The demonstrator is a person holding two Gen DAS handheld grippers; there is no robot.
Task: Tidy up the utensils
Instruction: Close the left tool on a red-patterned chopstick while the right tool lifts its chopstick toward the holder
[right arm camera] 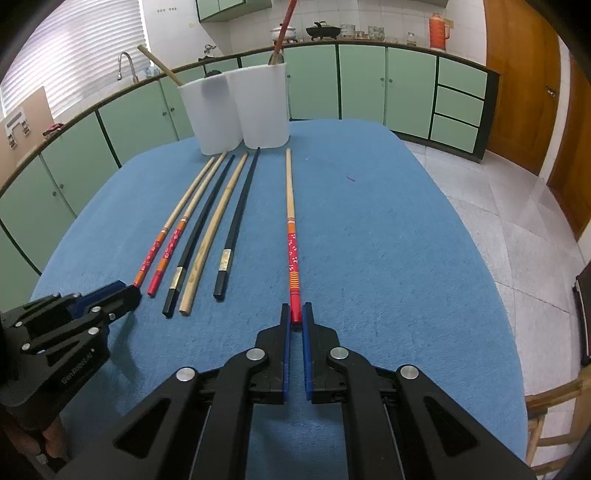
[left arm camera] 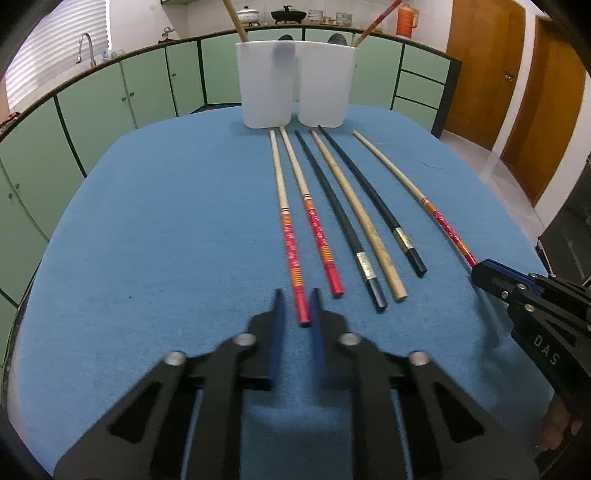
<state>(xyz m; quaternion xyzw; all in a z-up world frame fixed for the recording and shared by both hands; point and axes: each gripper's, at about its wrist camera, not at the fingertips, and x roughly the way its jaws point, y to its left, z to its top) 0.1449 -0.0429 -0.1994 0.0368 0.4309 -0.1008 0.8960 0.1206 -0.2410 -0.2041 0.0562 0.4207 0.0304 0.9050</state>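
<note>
Several chopsticks lie side by side on the blue tablecloth (left arm camera: 147,240), pointing at two white containers (left arm camera: 266,85) (left arm camera: 325,85). My left gripper (left arm camera: 296,299) is shut on the near end of the leftmost red-handled chopstick (left arm camera: 286,218). That left gripper (right arm camera: 123,291) also shows in the right wrist view, clamped on the same chopstick (right arm camera: 151,254). My right gripper (right arm camera: 295,312) is shut on the near end of the rightmost red-handled chopstick (right arm camera: 291,243), which lies apart from the row. Both held chopsticks still rest on the cloth. Between them lie another red-handled one (left arm camera: 317,229), two black ones (left arm camera: 332,206) and a plain wooden one (left arm camera: 354,210).
The left container holds a wooden chopstick (right arm camera: 159,64) and the right one a red chopstick (right arm camera: 284,26). Green cabinets (right arm camera: 410,85) and a sink tap (right arm camera: 127,62) run behind the table. A wooden chair (right arm camera: 546,417) stands at the table's near right.
</note>
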